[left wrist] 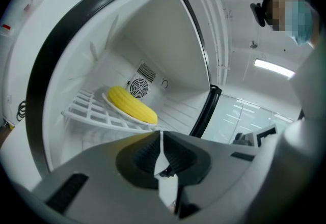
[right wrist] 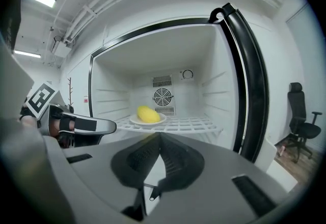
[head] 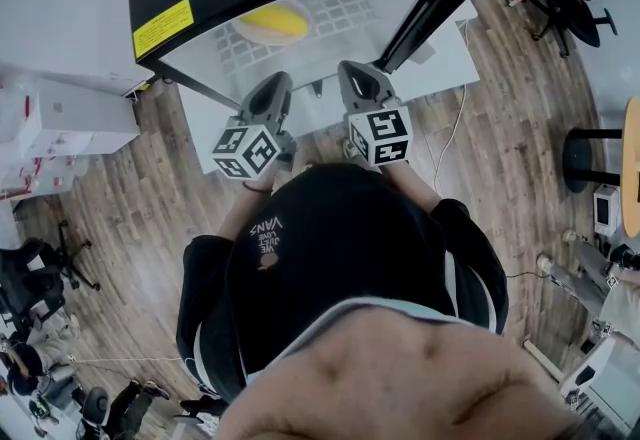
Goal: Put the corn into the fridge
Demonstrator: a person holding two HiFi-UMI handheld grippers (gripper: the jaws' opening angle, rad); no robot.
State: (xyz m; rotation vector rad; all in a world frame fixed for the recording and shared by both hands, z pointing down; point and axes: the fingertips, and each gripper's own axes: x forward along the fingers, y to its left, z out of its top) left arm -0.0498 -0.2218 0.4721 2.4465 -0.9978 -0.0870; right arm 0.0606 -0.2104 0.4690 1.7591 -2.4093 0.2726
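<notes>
Lying on a round white plate (right wrist: 159,119) on the wire shelf (right wrist: 193,125) inside the open white fridge (right wrist: 114,88), ahead of both, the yellow corn cob (right wrist: 147,114) seems delivered; hence left tongs (left wrist: 161,136) and right tongs (right wrist: 159,136) sit closed, empty.

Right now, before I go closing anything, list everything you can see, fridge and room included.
corn: one, yellow, on the plate inside the fridge
plate: one, white, on the shelf
shelf: one, white grid, across the fridge interior
fan: one, white, round, on the back wall behind the corn
fridge: one, white inside, black frame, standing open
sticker: one, yellow, on the fridge's black top
office chair: one, black, right of the fridge
boxes: several, white, left of the fridge
left gripper: one, grey, jaws shut, empty, facing the fridge
right gripper: one, grey, jaws shut, empty, facing the fridge
</notes>
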